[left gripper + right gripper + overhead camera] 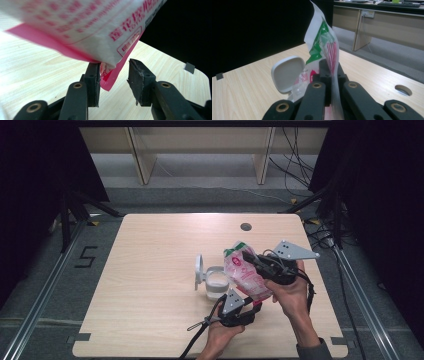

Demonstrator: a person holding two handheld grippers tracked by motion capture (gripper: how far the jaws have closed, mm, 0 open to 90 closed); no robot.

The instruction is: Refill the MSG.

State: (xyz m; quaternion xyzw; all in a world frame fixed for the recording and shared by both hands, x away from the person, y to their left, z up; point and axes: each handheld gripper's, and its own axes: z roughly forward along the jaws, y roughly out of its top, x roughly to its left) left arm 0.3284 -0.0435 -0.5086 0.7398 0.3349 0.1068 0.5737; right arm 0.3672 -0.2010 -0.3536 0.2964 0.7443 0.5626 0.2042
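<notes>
Now: Right Claw Pinches the Bag, Left Claw Lets Go

Nearest the person, the left claw (248, 304) sits low over the counter (150, 295) with its jaws parted. In the left gripper view the pink bottom corner of the bag (110, 75) hangs between them, lying against one pad while the other pad stands apart, so nothing is clamped there.

Just beyond, the right claw (248, 257) is clenched on the bag (245, 275), which it holds above the counter, tilted, with the green-printed top (322, 42) pointing away from the person. In the right gripper view the thin film rises from between the two pressed jaws.

Beside the bag, to its left, stands a clear jar (216, 285) of white powder with its white lid (199, 270) flipped open.
</notes>
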